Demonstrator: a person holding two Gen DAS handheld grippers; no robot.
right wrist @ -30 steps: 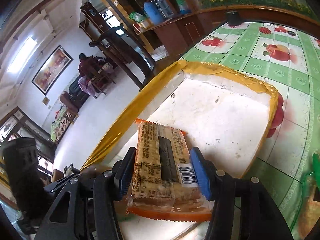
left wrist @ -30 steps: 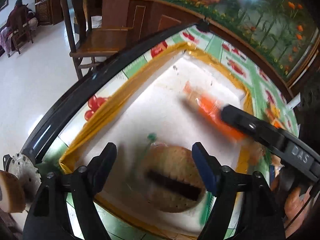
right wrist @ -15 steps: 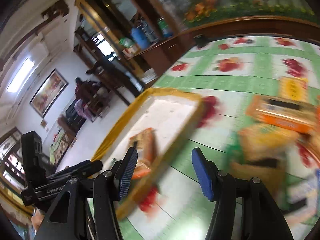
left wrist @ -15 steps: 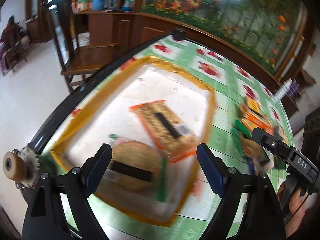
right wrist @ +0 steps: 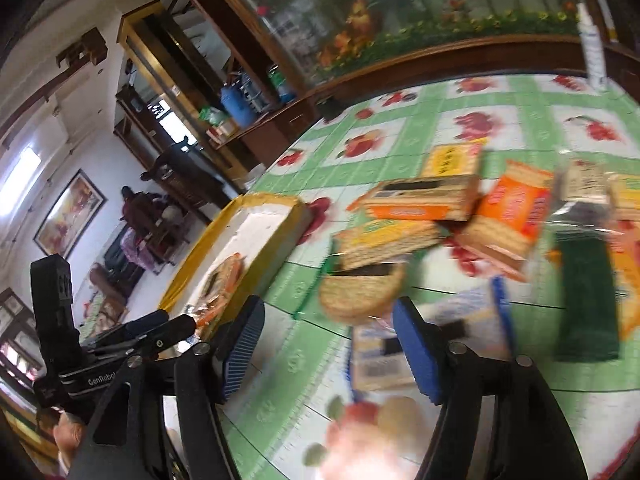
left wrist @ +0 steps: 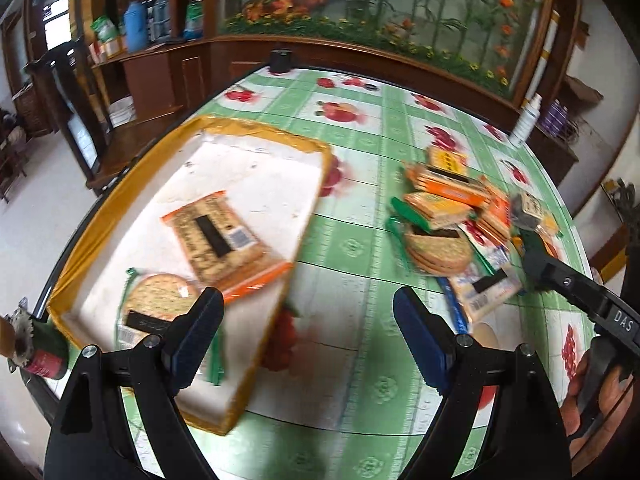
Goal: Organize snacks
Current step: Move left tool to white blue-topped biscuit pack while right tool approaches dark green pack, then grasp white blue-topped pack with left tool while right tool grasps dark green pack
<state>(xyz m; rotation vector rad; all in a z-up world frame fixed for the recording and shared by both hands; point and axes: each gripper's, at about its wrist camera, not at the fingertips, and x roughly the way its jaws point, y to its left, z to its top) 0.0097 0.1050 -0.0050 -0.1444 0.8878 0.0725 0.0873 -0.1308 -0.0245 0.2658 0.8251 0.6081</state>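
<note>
A yellow-rimmed tray with a white floor holds an orange rectangular cracker pack and a round cracker pack. My left gripper hovers open over the tray's right rim, nothing between its fingers. To the right lies a loose pile of snack packs. My right gripper hangs low over the tablecloth, its jaws opening and empty. Just beyond its tips lies a round cracker pack, with a blue-and-white pack behind the right finger. Orange packs and a green pack lie further off.
A white spray bottle stands at the table's far right edge and a black cup at the far edge. A small can sits by the tray's near left corner. Wooden cabinets and a chair stand beyond the green fruit-print cloth.
The right gripper let go of the orange cracker pack in the tray, swung right to the pile and widened its jaws. The left gripper drew back from the round pack and moved right.
</note>
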